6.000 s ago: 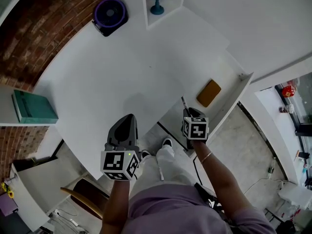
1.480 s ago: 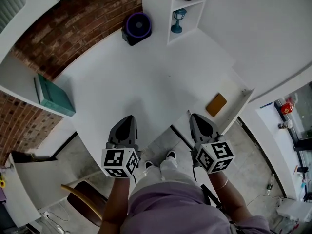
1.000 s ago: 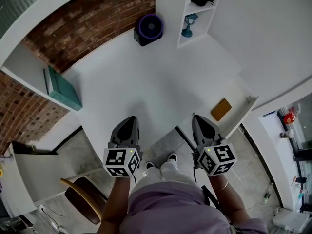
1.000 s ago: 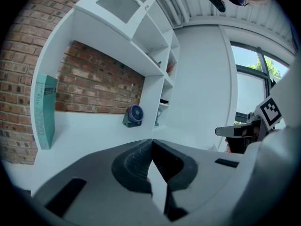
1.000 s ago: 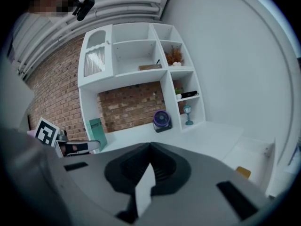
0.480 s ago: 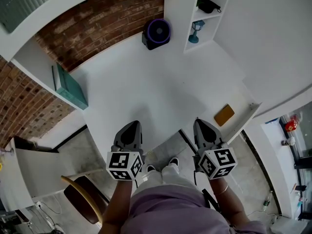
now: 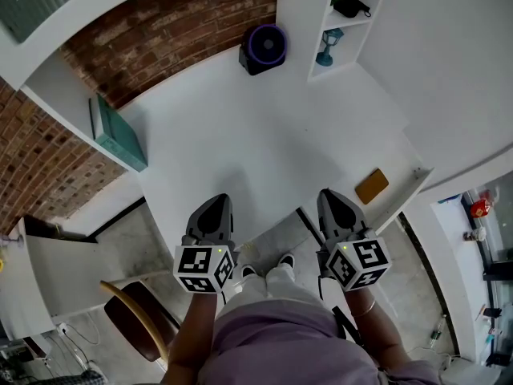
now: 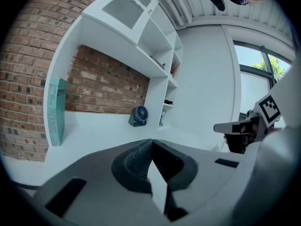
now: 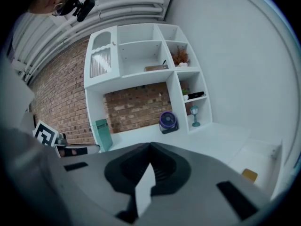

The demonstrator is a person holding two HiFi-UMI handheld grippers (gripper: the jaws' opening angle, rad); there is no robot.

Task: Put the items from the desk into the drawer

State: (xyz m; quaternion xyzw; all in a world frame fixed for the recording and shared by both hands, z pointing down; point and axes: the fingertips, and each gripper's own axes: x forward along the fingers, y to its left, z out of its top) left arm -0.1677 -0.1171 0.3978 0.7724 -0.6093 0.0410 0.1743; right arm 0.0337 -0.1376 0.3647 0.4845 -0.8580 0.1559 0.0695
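A person stands at a white tabletop [image 7: 264, 135] with a claw in each hand, both held side by side over its near edge and pointing towards the brick wall [image 7: 184, 18] behind it. The left claw [image 7: 216, 202] has its jaws pressed together tip to tip and carries nothing. The right claw [image 7: 329, 196] is likewise closed and empty. The marker cubes on both face up towards the person.

To the right of the right claw, a white drawer [image 7: 417, 175] stands pulled out from the tabletop's right side. A flat tan pad [image 7: 373, 186] lies inside it, near the drawer's far end and well apart from both claws.

At the back of the tabletop, a purple fan [image 7: 264, 46] sits just in front of the brick wall. Beside it to the right rises a white shelf unit [image 7: 296, 6], with a small blue lamp [image 7: 327, 46] standing in its lowest compartment. A teal book [image 7: 119, 135] stands upright at the left end, close to the wall. A chair [image 7: 136, 319] with a dark seat sits on the floor to the person's left.
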